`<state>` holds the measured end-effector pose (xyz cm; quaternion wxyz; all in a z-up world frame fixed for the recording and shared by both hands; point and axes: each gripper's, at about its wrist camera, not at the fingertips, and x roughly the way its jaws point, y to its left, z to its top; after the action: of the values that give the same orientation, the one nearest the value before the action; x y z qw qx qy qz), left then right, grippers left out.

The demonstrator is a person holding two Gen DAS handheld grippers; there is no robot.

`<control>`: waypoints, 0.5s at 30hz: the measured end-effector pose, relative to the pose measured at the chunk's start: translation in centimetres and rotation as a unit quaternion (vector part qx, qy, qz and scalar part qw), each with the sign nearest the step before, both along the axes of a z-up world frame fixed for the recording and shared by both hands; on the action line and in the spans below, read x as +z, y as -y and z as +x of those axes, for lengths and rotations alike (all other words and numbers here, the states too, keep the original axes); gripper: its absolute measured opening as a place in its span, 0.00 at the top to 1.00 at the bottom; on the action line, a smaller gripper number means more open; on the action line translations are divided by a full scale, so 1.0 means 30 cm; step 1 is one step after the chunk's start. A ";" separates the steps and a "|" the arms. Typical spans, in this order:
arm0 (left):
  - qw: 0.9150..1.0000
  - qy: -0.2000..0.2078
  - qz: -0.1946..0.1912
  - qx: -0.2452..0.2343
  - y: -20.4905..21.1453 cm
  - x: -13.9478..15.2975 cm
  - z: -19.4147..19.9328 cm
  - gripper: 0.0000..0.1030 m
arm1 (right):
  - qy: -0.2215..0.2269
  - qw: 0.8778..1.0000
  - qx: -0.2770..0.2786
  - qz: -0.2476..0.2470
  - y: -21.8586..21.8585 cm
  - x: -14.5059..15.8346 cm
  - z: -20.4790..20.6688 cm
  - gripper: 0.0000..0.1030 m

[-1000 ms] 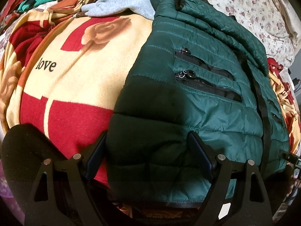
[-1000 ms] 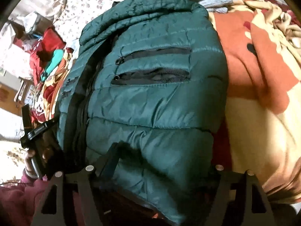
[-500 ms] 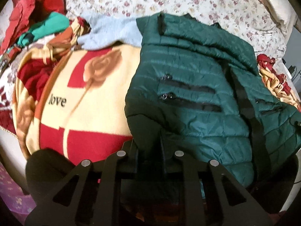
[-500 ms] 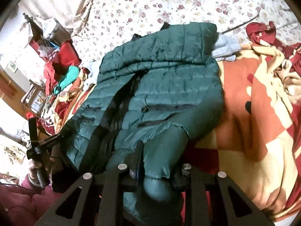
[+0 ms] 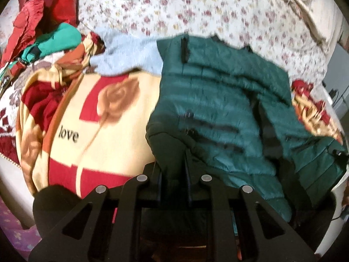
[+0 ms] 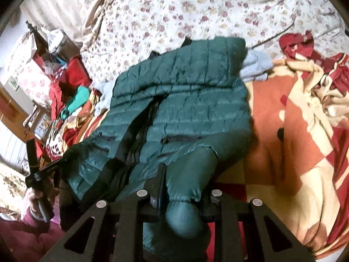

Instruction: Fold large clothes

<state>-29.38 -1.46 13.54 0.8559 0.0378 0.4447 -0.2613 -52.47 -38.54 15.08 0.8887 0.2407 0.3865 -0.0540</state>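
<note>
A dark green quilted jacket (image 5: pixel 218 100) lies front up on a red and cream blanket (image 5: pixel 113 118) on the bed, its black zip running down the middle. My left gripper (image 5: pixel 173 168) is shut on the jacket's near left hem corner. My right gripper (image 6: pixel 183 185) is shut on the jacket's (image 6: pixel 181 109) near right hem corner, which bulges between the fingers. The left gripper (image 6: pixel 47 170) also shows at the far left of the right wrist view, by the other hem corner. The hem is lifted off the blanket (image 6: pixel 294 142).
A light blue garment (image 5: pixel 128 54) lies behind the jacket's collar. Red and teal clothes (image 5: pixel 54 41) are piled at the back left. A floral sheet (image 5: pixel 218 11) covers the far bed. Crumpled red and cream fabric (image 6: pixel 316 69) lies at the right.
Both grippers went from open around the hem to shut on it, then lifted and drew back, so the jacket looks smaller and its hem is raised.
</note>
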 end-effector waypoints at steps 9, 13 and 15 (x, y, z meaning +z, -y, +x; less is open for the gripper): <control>0.998 0.042 -0.044 0.021 0.065 0.128 0.095 0.86 | 0.044 0.998 -0.014 -0.031 0.061 0.104 0.086 0.80; 0.996 0.050 -0.064 0.037 0.099 0.181 0.167 0.86 | 0.065 0.997 -0.026 -0.039 0.117 0.150 0.143 0.80; 0.995 0.059 -0.069 0.044 0.124 0.204 0.203 0.86 | 0.071 0.996 -0.036 -0.041 0.147 0.167 0.175 0.80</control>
<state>-23.30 -5.19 19.65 0.8921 -0.0252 0.3753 -0.2505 -47.23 -42.95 20.09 0.9206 0.2208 0.3109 -0.0841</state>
